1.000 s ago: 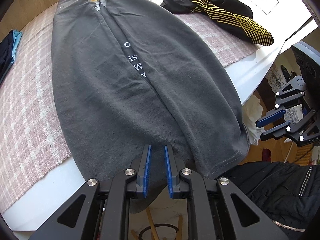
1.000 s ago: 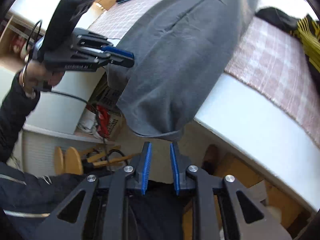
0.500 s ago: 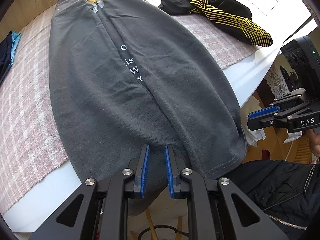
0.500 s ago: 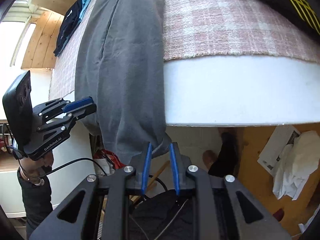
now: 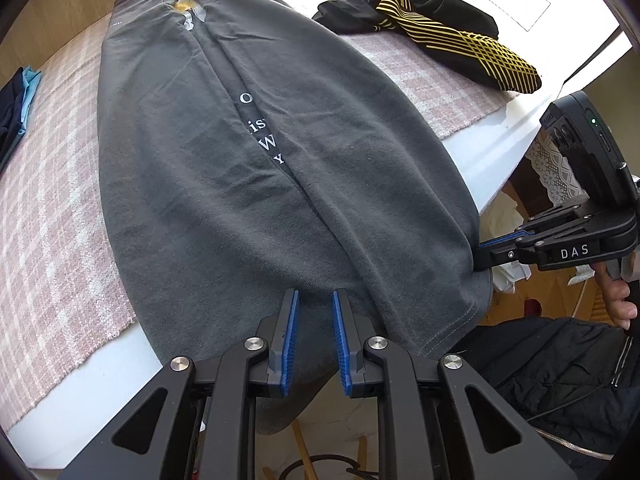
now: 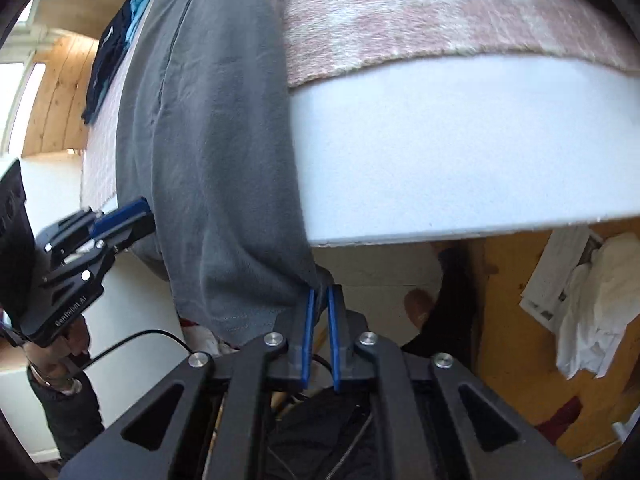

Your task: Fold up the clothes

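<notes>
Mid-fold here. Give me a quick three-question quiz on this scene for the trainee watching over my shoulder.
1. True or false: the dark grey shirt lies wholly on the pink plaid blanket.
2. Which garment lies beyond the shirt, to its right in the left wrist view?
A. black garment with yellow stripes
B. red towel
C. white sock
3. What sits between the fingertips of the right hand-held gripper?

Key
1. False: its hem hangs over the edge of the white surface.
2. A.
3. The shirt's hem corner. The jaws are closing on it.
</notes>
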Tool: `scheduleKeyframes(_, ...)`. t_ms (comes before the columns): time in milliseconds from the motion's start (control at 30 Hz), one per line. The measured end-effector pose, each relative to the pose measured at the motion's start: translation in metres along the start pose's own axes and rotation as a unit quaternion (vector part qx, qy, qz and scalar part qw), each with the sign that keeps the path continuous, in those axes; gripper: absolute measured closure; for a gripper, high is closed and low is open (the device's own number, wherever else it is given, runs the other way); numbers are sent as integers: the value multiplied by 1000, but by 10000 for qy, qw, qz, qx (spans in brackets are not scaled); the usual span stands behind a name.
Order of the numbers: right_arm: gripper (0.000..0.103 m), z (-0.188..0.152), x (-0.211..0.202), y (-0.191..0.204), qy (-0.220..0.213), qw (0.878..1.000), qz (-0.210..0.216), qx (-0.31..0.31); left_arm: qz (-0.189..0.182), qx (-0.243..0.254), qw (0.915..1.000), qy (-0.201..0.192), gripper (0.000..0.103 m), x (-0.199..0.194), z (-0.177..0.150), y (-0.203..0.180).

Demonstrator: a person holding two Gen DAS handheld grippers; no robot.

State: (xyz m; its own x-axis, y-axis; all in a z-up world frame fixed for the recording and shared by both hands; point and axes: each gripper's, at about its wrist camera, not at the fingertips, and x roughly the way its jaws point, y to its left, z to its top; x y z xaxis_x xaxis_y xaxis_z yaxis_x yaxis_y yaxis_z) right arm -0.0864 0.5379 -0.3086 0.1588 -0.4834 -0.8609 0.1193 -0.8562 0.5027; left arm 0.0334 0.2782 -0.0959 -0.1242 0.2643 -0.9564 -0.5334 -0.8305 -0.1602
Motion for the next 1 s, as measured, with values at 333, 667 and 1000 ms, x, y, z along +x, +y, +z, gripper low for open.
scheduleKeyframes(333,100,-44,-106,-18,-1593,9694,1681,810,-82,64,9999,-21,86,-12,-12,11)
scheduleKeyframes(667,100,10,-53,16,-182,9929,-753,-902,-25,145,9999,-46,85,-23,-21,16)
scheduleKeyframes(1000,82,41,-30,13,-84,9965,-594,-584,82,179,9995,-235,85,-45,-31,7)
